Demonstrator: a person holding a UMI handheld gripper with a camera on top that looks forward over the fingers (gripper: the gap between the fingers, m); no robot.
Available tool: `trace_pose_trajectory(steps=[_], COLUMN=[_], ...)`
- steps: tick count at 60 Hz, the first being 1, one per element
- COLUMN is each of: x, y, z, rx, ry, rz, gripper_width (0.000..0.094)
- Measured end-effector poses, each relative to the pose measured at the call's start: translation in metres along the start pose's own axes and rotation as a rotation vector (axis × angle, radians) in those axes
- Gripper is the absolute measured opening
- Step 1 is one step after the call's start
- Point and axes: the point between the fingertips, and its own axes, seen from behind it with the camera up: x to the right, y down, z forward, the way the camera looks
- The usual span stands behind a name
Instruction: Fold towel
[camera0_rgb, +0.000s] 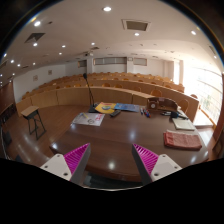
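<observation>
1. Room: a large lecture hall is filling the background, with curved rows of wooden seating (110, 88) rising toward the far wall and recessed ceiling lights (107, 9) glowing overhead. Bright windows (205, 80) are letting in daylight on the right side.
2. Surface: a dark wooden table (120, 135) is stretching out ahead of the gripper, reflecting the ceiling lights.
3. A brown box-like object (163, 104) is sitting at the far right part of the table; what it is cannot be told.
4. A blue and yellow flat item (120, 107) is lying at the far middle of the table, beyond the fingers.
5. A stool or small stand (33, 117) is standing on the floor, off the table's left side.
6. Task item: a reddish folded towel (182, 140) is lying on the table ahead and to the right of the fingers, well apart from them. A paler flat item (183, 124) is lying just beyond it.
7. A pale printed sheet or packet (88, 119) is lying ahead of the left finger, apart from it.
8. Gripper (110, 160): the jaws are standing spread wide, holding nothing; the magenta pads (76, 156) are facing inward over bare table. Nothing is lying between the fingers.
</observation>
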Motion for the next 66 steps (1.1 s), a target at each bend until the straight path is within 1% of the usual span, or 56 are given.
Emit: trace_pose_trajectory(steps=[8, 14, 21, 27, 32, 35, 46, 57, 66], x=[0.004, 0.012, 0.04, 0.082, 0.125, 0.154, 0.272, 0.374, 0.426], y=[0.009, 0.03, 0.063, 0.092, 0.109, 0.112, 0.09, 0.08, 0.096], z=[0.004, 0.006, 0.019, 0.043, 0.07, 0.089, 0.178, 0.265, 0.321], rx=[-0.014, -0.042, -0.108, -0.17, -0.206, -0.214, -0.191, -0.225, -0.288], ry=[0.005, 0.02, 0.055, 0.115, 0.178, 0.218, 0.346, 0.438, 0.489], rz=[0.008, 0.021, 0.052, 0.093, 0.125, 0.138, 0.142, 0.123, 0.083], gripper_width=[0.0857, 0.0857, 0.0857, 0.0857, 0.0855, 0.0856, 0.0856, 0.0855, 0.085])
